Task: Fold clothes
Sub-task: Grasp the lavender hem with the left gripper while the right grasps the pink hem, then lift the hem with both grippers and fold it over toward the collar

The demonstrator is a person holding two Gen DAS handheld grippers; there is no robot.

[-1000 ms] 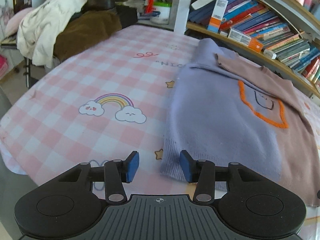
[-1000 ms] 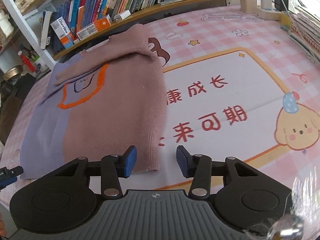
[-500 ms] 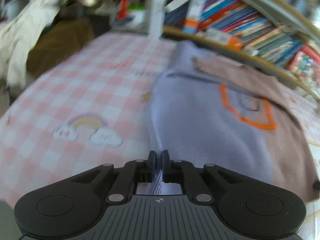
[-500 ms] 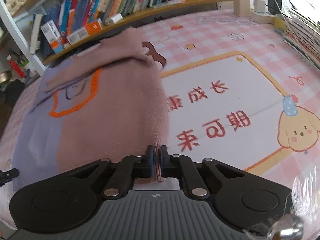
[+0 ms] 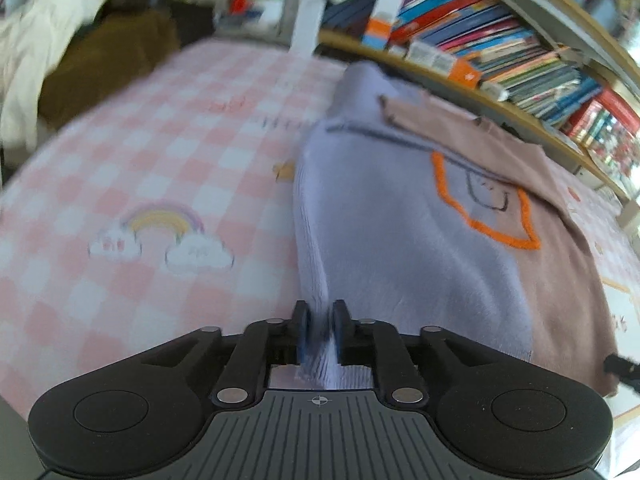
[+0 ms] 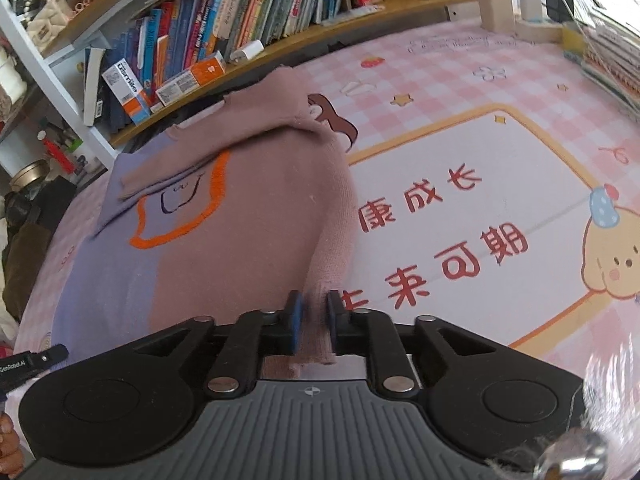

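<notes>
A knit sweater (image 5: pixel 400 220), lilac on one half and mauve on the other with an orange outline patch, lies flat on the pink checked cloth. My left gripper (image 5: pixel 319 320) holds the lilac hem corner, and the fabric rises in a taut ridge to its pads. Its jaws are opening slightly, with the cloth still pinched between them. In the right wrist view the sweater (image 6: pixel 240 260) has a folded sleeve across its top. My right gripper (image 6: pixel 313 312) grips the mauve hem corner. Its jaws are also opening slightly, and the pads still press the fabric.
A bookshelf (image 6: pixel 248 40) full of books runs along the far edge of the table. A pile of white and brown clothes (image 5: pixel 60 52) sits at the far left. A pen holder and chargers (image 6: pixel 520 12) and stacked books (image 6: pixel 612 64) stand at the far right. The printed tablecloth (image 6: pixel 480 200) is bare right of the sweater.
Both grippers were open just in front of the hem a second ago. They have since closed on its two corners, and the hem edge now rises off the cloth.
</notes>
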